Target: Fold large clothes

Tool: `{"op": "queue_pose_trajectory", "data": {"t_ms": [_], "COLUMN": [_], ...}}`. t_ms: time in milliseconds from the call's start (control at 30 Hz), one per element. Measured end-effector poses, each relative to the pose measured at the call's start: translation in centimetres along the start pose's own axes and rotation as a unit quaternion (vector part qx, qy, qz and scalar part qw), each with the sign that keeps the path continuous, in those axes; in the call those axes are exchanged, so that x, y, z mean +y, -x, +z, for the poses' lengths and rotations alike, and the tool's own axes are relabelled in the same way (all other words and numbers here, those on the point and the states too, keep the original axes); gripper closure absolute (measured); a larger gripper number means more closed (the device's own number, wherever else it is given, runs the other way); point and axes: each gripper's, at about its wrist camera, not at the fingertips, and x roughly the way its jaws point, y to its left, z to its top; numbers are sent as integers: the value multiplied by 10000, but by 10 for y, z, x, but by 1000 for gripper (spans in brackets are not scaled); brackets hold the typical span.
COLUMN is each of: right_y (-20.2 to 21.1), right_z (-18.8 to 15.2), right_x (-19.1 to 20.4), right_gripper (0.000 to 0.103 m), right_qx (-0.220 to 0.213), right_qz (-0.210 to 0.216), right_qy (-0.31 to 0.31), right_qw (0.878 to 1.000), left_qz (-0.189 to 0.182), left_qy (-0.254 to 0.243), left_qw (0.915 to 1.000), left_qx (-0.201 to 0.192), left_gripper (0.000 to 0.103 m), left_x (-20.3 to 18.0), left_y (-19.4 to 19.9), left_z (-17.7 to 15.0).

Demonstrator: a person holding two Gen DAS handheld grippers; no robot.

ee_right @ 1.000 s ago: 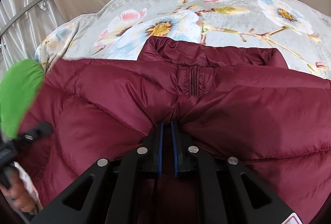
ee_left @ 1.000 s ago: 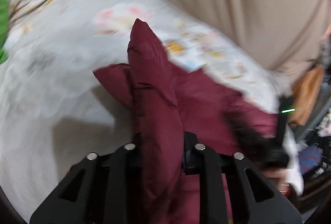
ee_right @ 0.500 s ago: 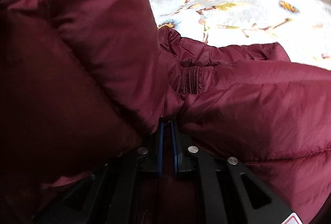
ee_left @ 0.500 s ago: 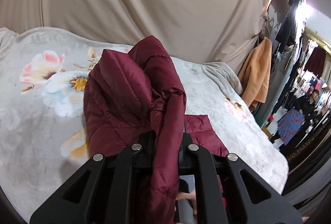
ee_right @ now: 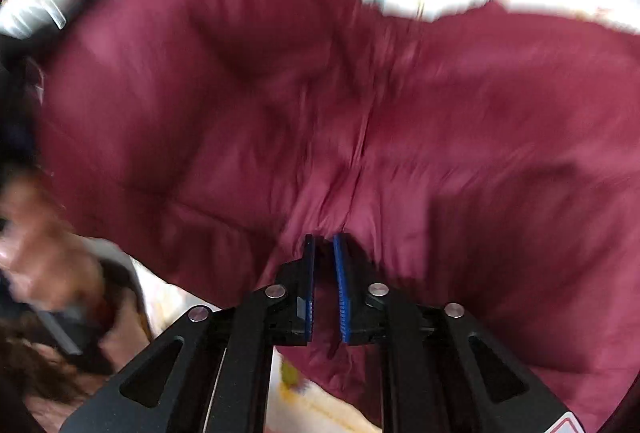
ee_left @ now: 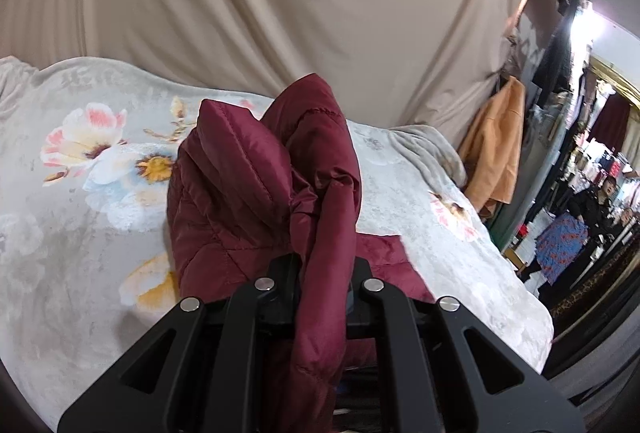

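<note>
A maroon quilted puffer jacket lies on a grey floral blanket. My left gripper is shut on a bunched fold of the jacket and holds it lifted above the blanket; the fabric drapes over and hides the fingertips. In the blurred right wrist view the jacket fills most of the frame. My right gripper has its blue pads a narrow gap apart at the jacket's edge, and I cannot tell whether cloth is between them.
A beige curtain hangs behind the bed. An orange garment hangs at the right, with a clothes shop and people beyond. The person's hand shows at the left of the right wrist view.
The left gripper holds the fold about where it was half a second ago. The right wrist view has blurred with fast motion, and more of the jacket has swung across it.
</note>
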Motion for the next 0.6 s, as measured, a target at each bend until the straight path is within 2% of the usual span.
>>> {"op": "queue_pose_trajectory", "data": {"t_ms": [33,100,167,233,267,367,400,433,500,533,600], "right_y": [-6,-17,-28,-35,-35,-20,-6,20,69,105,148], "right_z": [2,10,15,19,20,15,11,5,-4,-12,-21], "right_x": [0,-3,-9,-19,-23,-38,-42,-47,-53,-58,-75], "right_gripper": [92,99,102,103,103,103,99,94,92,92,92], "right_qx": [26,156,232,239,238,296,244,-19,-650,-1141,-1706], "right_qz": [100,324,585,927,1038,1330,1416,1371,815,274,-401], "right_qy": [-6,-55,-179,-448,-571,-1167,-1321,-1359,-1237,-1150,-1277], "right_qw": [9999,9993,9979,9944,9927,9838,9808,9812,9868,9864,9762], "left_qz": [-55,-193,-258,-134,-59,-159,-205,-201,-182,-195,-239], "left_qy": [-22,-71,-182,-317,-369,-310,-304,-334,-371,-370,-356], "left_qw": [10000,9997,9991,9986,9985,9982,9979,9977,9975,9972,9966], "left_qx": [23,141,299,400,407,483,526,546,581,615,699], "left_gripper": [92,92,92,92,92,92,92,92,92,92,92], "left_x": [-5,-16,-29,-42,-47,-52,-54,-56,-58,-58,-60], "left_y": [-1,-8,-20,-37,-46,-60,-63,-66,-71,-74,-81], "left_z": [-1,-5,-10,-15,-17,-16,-15,-14,-15,-16,-19]}}
